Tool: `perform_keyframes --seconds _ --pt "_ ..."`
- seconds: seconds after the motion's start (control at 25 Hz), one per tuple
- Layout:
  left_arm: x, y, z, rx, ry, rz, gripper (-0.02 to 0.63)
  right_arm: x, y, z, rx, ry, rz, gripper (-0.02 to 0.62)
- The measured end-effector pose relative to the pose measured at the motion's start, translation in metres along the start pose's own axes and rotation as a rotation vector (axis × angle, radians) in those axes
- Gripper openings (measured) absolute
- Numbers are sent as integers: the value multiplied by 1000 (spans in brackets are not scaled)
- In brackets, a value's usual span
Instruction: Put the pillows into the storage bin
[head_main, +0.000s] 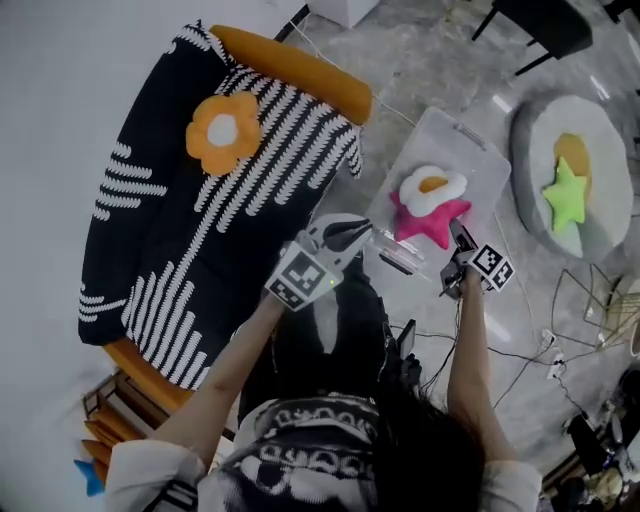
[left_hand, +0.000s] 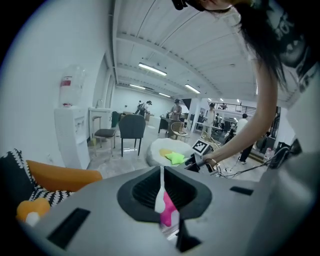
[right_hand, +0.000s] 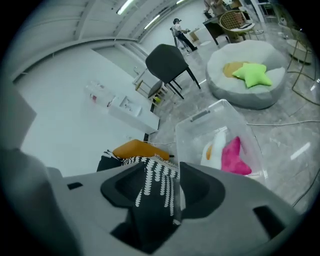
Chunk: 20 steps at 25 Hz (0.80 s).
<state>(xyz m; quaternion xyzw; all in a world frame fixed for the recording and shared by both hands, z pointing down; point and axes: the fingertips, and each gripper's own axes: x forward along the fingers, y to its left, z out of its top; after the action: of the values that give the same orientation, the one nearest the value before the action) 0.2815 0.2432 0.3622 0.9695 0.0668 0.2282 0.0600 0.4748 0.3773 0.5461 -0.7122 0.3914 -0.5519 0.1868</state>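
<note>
Right hand-held gripper (head_main: 458, 240) open, empty, beside storage bin (head_main: 482, 165); pillows (head_main: 432, 195) inside; left hand-held gripper (head_main: 365, 233) closed, empty.

Open-plan office or lab hall. Ceiling strip lights (left_hand: 152, 69), water dispenser (left_hand: 70, 135), chairs (left_hand: 132, 127). People (left_hand: 176, 107) at desks behind, trailing cables (head_main: 520, 352).

Clear glossy plastic storage bin (head_main: 470, 150), soft plush pillows (head_main: 432, 190), woven cloth throw (head_main: 200, 230), glossy marbled floor (head_main: 440, 60)
</note>
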Motion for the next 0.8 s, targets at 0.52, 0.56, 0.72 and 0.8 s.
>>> perform_keyframes --seconds 0.52,0.56,0.72,0.8 --pt "-67 65 -23 -89 -18 216 21 82 127 -43 -309 216 159 216" --pt "-75 73 -27 -101 -27 236 21 93 144 -49 -330 232 179 216" --pt "-113 115 -49 -168 -49 323 21 145 218 -79 -429 318 252 216" --pt "-133 138 -64 -208 -54 363 21 175 253 -98 -478 374 281 218"
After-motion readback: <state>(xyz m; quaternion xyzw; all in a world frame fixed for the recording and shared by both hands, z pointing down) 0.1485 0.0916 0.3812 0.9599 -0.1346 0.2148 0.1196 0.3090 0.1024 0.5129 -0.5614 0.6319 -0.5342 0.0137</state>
